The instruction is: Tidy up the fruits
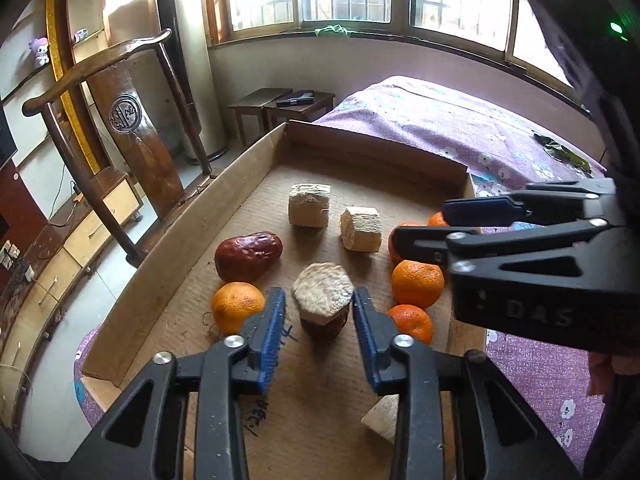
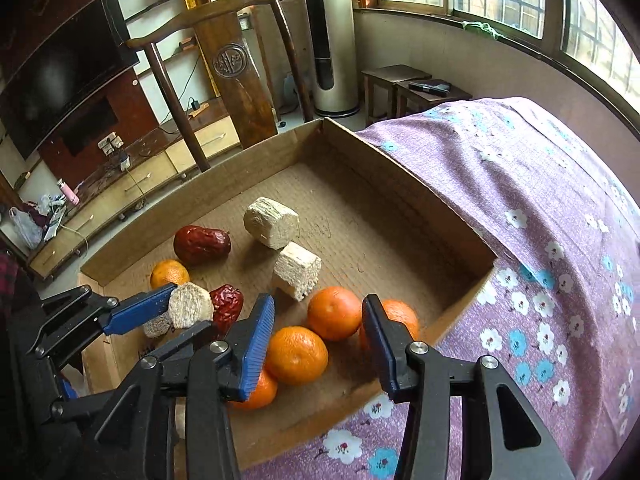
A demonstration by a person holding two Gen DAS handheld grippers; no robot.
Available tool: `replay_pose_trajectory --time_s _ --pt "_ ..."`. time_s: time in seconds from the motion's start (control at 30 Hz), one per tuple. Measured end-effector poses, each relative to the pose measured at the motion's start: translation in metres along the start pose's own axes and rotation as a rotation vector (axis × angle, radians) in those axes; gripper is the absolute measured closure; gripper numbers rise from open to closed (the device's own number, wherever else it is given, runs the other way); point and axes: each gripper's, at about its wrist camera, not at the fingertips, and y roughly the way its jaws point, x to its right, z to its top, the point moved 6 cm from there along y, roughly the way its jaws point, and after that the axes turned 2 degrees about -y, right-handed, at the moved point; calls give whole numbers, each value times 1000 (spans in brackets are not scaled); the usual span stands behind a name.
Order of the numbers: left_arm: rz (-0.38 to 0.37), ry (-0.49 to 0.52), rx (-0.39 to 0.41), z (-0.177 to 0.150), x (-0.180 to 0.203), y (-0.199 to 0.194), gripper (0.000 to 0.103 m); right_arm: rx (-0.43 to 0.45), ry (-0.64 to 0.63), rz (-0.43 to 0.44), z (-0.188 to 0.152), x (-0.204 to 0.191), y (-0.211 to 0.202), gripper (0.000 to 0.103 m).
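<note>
A shallow cardboard tray (image 1: 376, 148) (image 2: 400, 184) lies on a purple flowered cover. My left gripper (image 1: 319, 336) (image 2: 188, 310) stands open around a beige cut chunk (image 1: 322, 298) (image 2: 190, 306) that rests against a small red date (image 1: 322, 330) (image 2: 228, 304); its pads do not press on the chunk. My right gripper (image 2: 318, 344) (image 1: 418, 226) is open over a cluster of oranges (image 2: 334, 312) (image 1: 416, 282) at the tray's right side and holds nothing. A single orange (image 1: 238, 306) (image 2: 170, 274) and a large red date (image 1: 248, 256) (image 2: 202, 244) lie at the left.
Two more beige chunks (image 1: 310, 210) (image 2: 272, 228) lie mid-tray, and another one (image 1: 382, 420) sits at the near edge. A wooden chair (image 1: 132, 120) (image 2: 236, 80) stands beyond the tray's left wall. The purple cover (image 2: 540, 220) rises to the right.
</note>
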Motion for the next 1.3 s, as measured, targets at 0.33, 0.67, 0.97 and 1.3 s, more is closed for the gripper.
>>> replay_pose_trajectory --time_s 0.33,0.67,0.97,1.3 --pt "44 -26 91 -1 -8 -29 22 118 85 -82 -31 6 -59 20" --pt "60 -23 162 -7 -1 -60 15 146 124 -96 -64 -1 -87 16" --pt "51 -28 173 -10 3 -71 15 157 131 -96 -76 -3 -101 15" --pt "53 -30 178 -13 4 -76 15 156 120 -98 -77 -7 -103 15"
